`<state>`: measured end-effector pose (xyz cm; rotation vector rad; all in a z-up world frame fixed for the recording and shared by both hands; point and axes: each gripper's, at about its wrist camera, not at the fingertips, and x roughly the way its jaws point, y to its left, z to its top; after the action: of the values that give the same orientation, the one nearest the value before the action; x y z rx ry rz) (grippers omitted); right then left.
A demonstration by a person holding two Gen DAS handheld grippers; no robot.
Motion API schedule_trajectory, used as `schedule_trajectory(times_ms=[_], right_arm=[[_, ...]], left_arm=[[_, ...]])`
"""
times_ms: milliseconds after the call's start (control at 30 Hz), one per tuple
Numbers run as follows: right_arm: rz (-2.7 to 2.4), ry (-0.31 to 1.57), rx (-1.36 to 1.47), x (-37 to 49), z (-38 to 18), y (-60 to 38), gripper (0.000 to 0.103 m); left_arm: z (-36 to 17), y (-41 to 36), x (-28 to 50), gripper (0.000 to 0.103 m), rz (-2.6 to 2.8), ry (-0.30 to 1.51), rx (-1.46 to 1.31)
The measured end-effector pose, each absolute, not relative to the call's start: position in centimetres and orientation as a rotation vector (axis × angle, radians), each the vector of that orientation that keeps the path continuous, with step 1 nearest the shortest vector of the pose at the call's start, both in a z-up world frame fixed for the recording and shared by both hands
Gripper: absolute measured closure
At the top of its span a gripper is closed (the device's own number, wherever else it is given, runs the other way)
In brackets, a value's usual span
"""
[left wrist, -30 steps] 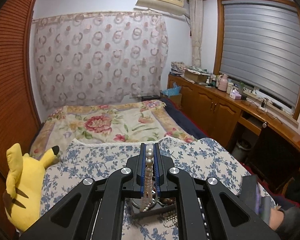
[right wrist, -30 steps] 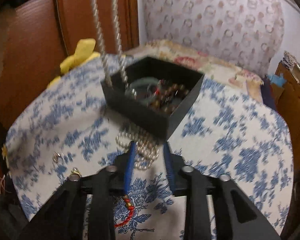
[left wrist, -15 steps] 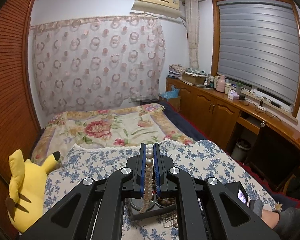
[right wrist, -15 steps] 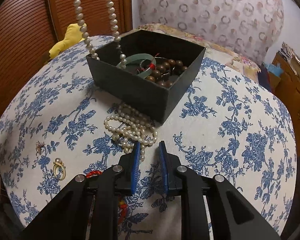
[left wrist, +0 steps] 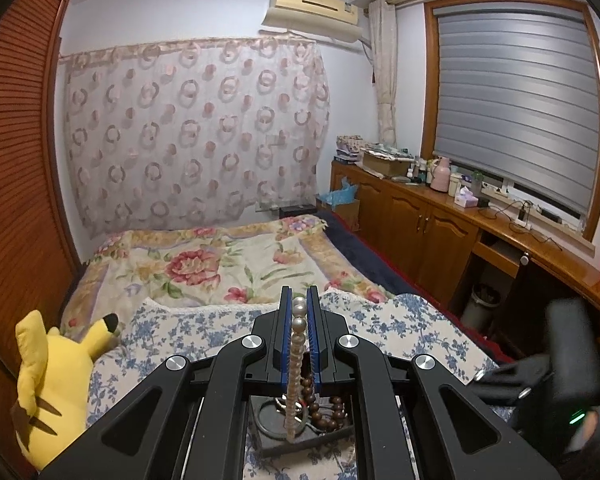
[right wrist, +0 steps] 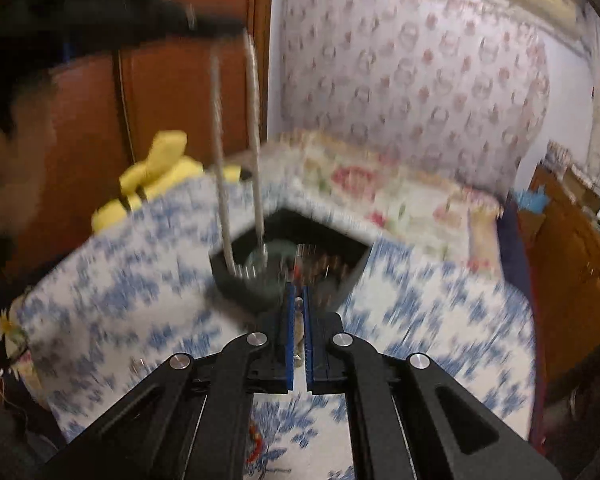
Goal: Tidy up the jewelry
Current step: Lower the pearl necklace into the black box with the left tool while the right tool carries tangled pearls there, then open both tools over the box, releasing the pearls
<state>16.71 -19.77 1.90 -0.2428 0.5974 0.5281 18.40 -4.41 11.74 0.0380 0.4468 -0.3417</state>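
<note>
Here two grippers, left (left wrist: 299, 300) and right (right wrist: 299, 300), each pinch one pearl strand (left wrist: 294, 364) above one black box (left wrist: 300, 438).

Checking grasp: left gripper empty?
No. The left gripper is shut on a pearl strand hanging into the black box.
</note>
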Motion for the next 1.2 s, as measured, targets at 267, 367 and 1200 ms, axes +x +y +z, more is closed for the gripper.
schedule_trajectory(times_ms=[267, 367, 1200], right_arm=[[0.516, 0.473, -0.241, 17.6, 7.8, -19.5, 0.098], [0.506, 0.448, -0.245, 18.2, 9.1, -19.2, 0.098], [0.491, 0.518, -0.224, 21.5, 5.9, -18.0, 0.098]], left_arm=[[12.0, -4.9, 19.5, 0.097, -0.342, 0.449, 0.041], [11.0, -4.6, 20.3, 0.097, -0.337, 0.47, 0.036], [2.5, 0.0, 18.9, 0.059, -0.304, 0.561, 0.008]])
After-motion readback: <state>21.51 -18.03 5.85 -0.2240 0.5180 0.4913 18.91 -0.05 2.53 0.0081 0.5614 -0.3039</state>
